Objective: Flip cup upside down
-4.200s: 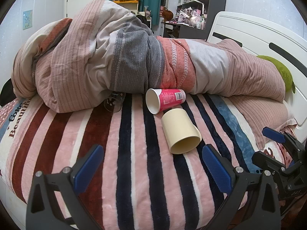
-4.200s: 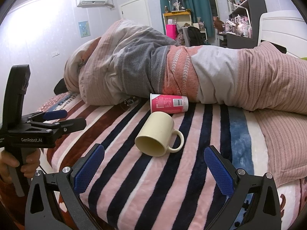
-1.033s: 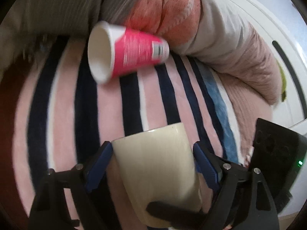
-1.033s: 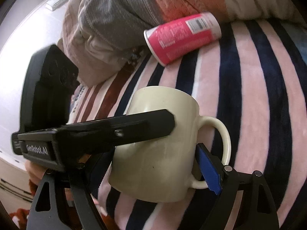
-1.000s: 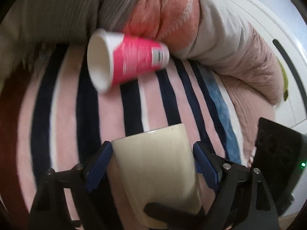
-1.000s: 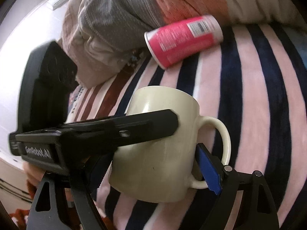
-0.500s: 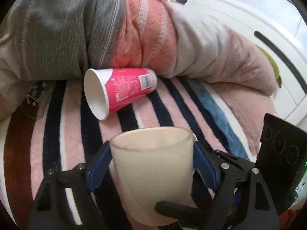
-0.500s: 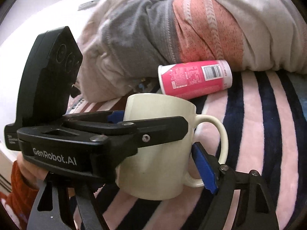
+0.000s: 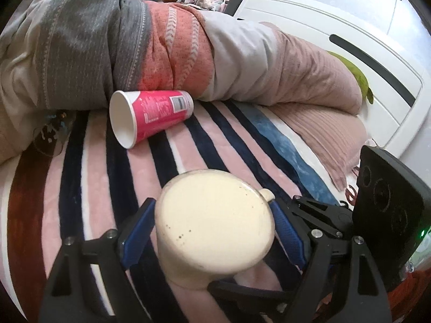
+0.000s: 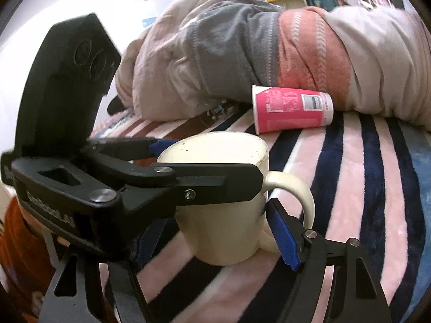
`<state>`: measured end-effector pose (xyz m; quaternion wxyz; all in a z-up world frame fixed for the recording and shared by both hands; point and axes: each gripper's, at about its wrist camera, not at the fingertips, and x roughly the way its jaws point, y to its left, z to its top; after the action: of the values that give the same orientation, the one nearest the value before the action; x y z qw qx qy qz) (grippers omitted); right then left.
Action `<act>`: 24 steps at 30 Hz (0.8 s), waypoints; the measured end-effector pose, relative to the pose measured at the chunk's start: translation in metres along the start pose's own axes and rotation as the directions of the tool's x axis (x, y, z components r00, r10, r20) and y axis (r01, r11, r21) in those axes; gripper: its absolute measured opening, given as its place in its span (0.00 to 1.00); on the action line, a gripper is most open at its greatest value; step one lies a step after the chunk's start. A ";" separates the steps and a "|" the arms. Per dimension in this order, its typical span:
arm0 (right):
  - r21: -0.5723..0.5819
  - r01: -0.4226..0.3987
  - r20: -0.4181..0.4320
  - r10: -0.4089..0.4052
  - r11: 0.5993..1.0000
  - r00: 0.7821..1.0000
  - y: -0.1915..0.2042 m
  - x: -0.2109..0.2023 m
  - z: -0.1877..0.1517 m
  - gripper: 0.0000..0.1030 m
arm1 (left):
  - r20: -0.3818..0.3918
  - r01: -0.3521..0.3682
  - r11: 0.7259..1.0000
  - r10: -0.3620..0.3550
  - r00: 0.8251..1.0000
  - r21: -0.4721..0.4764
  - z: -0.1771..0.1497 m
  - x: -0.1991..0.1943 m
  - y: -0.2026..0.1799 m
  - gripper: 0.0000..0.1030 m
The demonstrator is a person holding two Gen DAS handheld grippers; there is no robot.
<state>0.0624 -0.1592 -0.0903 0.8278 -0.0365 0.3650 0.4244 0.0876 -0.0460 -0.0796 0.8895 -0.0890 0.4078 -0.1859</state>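
Turning cream mug (image 9: 215, 226) bottom-up now; moments ago lying sideways. Left gripper (image 9: 212, 231) squeezing mug sides tight. Right gripper (image 10: 215, 231) also pinching mug. Mug sitting on striped blanket (image 9: 89, 161); pink cup (image 9: 150, 115) lying at 11 o'clock. Flip nearly finishing.

You see a pink paper cup (image 9: 156, 114) lying on its side on the striped bed blanket (image 9: 89, 161), against a bunched quilt (image 9: 175, 51).

Cream mug (image 9: 215, 226) stands base-up on striped blanket (image 9: 94, 177).
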 end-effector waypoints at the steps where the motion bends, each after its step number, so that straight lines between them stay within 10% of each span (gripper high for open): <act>1: -0.016 0.012 -0.001 -0.012 1.000 1.000 0.003 -0.001 -0.002 0.70 | -0.001 0.002 1.000 -0.002 1.000 -0.006 -0.002 -0.001 -0.001 0.81; 7: -0.012 0.066 0.001 -0.066 0.998 0.998 0.011 -0.011 -0.003 0.70 | -0.006 -0.014 0.996 0.013 1.000 -0.083 -0.007 -0.008 0.004 0.90; 15: -0.072 0.194 0.019 -0.193 0.978 0.981 0.028 -0.037 -0.002 0.99 | 0.050 -0.201 0.976 0.205 0.977 -0.083 -0.015 -0.050 -0.003 0.99; 24: -0.121 0.291 0.033 -0.289 0.949 0.957 0.043 -0.078 0.006 1.00 | 0.047 -0.383 0.914 0.392 0.919 -0.134 -0.020 -0.100 -0.009 0.99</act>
<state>0.0061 -0.1820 -0.0257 0.8800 -0.1380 0.3224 0.3203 0.0100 -0.0136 -0.0208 0.9158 -0.0673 0.3954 0.0227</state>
